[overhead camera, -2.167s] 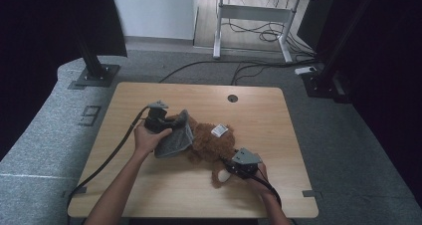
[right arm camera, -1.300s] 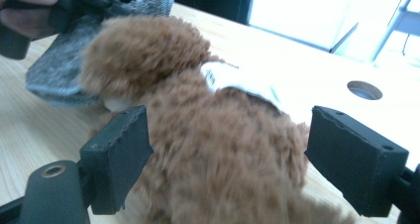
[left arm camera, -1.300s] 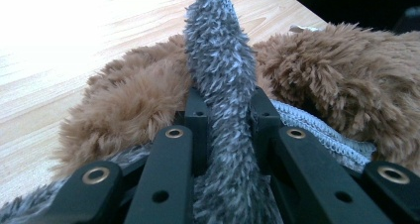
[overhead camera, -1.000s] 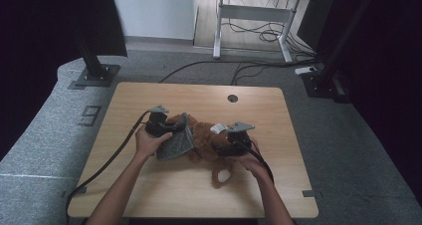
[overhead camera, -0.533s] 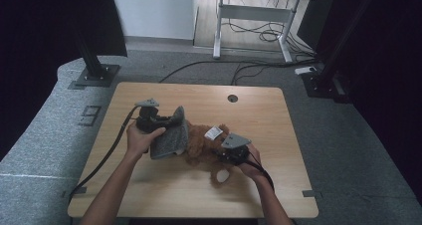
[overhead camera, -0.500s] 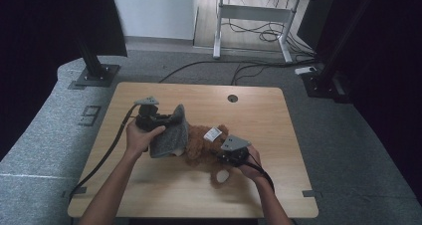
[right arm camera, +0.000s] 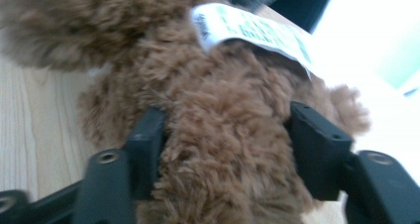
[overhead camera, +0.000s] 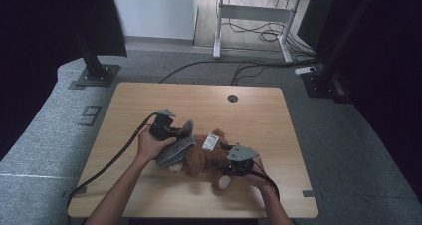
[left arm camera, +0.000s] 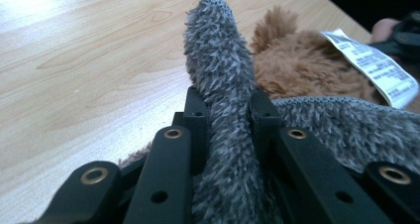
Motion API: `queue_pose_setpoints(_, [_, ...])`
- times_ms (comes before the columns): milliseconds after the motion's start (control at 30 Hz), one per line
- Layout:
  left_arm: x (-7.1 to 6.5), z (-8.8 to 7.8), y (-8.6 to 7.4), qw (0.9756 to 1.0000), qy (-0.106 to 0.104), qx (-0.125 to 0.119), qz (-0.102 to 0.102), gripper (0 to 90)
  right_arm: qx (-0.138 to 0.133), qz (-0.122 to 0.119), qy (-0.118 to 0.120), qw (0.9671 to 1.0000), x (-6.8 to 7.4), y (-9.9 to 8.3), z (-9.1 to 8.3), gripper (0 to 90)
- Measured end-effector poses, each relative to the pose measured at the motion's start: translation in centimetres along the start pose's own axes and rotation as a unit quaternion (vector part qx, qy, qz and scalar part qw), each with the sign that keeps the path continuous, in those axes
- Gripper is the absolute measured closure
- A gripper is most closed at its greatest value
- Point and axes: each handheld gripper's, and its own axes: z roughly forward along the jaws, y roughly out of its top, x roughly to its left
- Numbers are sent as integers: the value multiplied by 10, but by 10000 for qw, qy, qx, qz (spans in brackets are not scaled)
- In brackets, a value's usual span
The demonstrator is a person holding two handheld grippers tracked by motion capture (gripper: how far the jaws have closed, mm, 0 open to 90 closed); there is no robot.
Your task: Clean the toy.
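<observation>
A brown plush toy (overhead camera: pixel 199 158) lies on the wooden table (overhead camera: pixel 239 115), with a white tag (overhead camera: pixel 211 141) on top of it. A grey fuzzy cloth (overhead camera: pixel 176 148) lies over the toy's left side. My left gripper (overhead camera: pixel 171 133) is shut on a fold of that cloth (left arm camera: pixel 218 50), which stands up between its jaws (left arm camera: pixel 225 105). The toy (left arm camera: pixel 297 68) and its tag (left arm camera: pixel 371 65) lie just beyond. My right gripper (overhead camera: pixel 226 165) holds the toy from the right. Its jaws have just been opening, and the fur (right arm camera: pixel 223 130) bulges between them, touching both (right arm camera: pixel 225 130). The tag (right arm camera: pixel 247 28) shows above.
A round cable hole (overhead camera: pixel 232 98) sits near the table's far edge. Black stand bases (overhead camera: pixel 94 75) and floor cables (overhead camera: pixel 259 36) lie beyond the table, with another desk frame (overhead camera: pixel 254 11) farther back. Bare tabletop runs along the far and left sides.
My left gripper has come back toward the toy with the grey cloth still in it. My right gripper has slid toward the near edge, to the toy's lower part.
</observation>
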Motion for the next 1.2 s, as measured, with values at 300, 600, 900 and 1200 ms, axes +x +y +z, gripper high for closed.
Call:
queue_pose_setpoints(300, [-9,-5,-25,9987,96,-456,191,756,330,674,-179,9970,0,1,1,162])
queue_pose_setpoints(600, [-23,-17,-55,9951,210,-890,387,765,164,1669,-165,9857,2,2,-20,103])
queue_pose_setpoints(900, [-38,-27,-65,9943,209,-882,561,766,541,1719,432,9827,18,-16,-12,363])
queue_pose_setpoints(1200, [-66,-22,-7,9954,-455,-542,639,760,493,1063,-397,9923,34,-20,-4,531])
